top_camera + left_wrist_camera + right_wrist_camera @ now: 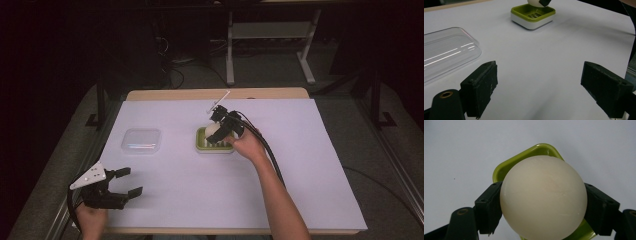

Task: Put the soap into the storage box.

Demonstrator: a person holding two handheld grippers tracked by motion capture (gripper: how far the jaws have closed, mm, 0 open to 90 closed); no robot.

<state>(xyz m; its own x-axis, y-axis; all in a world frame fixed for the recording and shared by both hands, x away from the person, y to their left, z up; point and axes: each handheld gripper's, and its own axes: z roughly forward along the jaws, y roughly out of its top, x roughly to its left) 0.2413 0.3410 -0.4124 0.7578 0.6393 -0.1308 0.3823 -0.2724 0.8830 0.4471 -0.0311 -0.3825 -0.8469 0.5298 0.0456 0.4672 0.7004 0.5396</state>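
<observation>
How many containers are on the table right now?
2. A clear plastic lid or box lies left of centre, apart from both tools. A green soap dish sits mid-table under the round cream soap gripped by the right tool. Nothing appears hidden.

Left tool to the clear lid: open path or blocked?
Probably open. The left tool sits open at the near left edge, and the clear lid lies just beyond it on bare white paper. The right tool is away over the green dish.
</observation>
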